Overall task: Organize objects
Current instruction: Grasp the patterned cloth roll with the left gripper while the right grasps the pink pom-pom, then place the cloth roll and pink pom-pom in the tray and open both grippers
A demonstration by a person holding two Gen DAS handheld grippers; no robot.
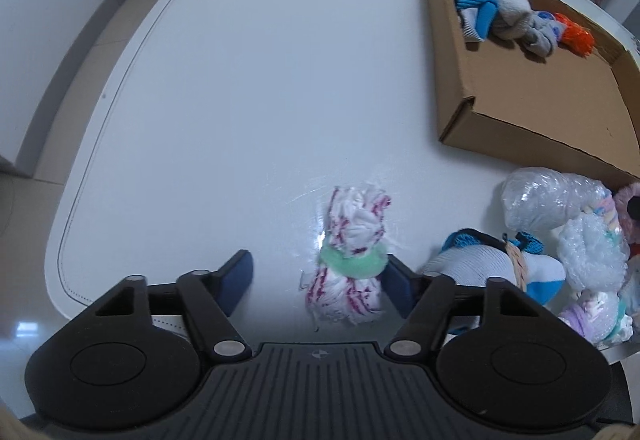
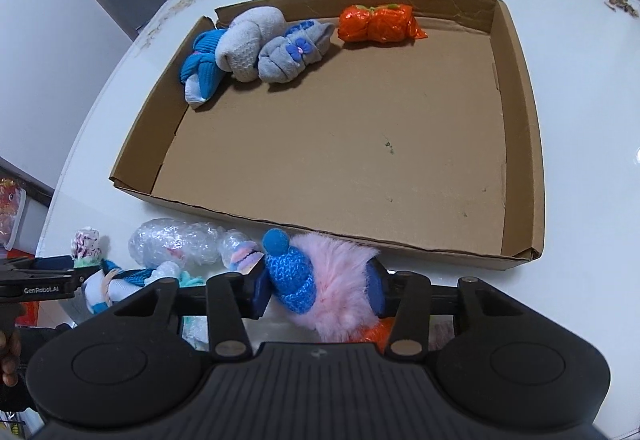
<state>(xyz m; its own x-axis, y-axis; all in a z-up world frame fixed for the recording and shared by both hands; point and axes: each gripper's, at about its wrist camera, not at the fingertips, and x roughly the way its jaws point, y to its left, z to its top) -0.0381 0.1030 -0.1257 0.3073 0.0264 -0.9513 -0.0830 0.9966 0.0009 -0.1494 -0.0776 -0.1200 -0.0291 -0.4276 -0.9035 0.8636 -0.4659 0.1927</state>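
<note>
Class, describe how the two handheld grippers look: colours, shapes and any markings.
Both are matte black. The left gripper and right gripper each have a ribbed centre plate with a small round crosshair emblem, two rounded side housings, linkage bars with silver pivot pins, and dark blue fingers. The left one's side reads "GenRobot.AI".

Left wrist view sits just behind the left gripper (image 1: 318,276), looking steeply down, close to the white table (image 1: 240,80); cardboard tray (image 1: 520,96) far ahead to its right. Right wrist view sits behind the right gripper (image 2: 320,290), also steeply down, tray (image 2: 520,144) straight ahead. Shared: the tray, its rolled socks (image 1: 512,10) (image 2: 256,44), and the sock pile (image 1: 560,240) (image 2: 180,252) between the two grippers.
</note>
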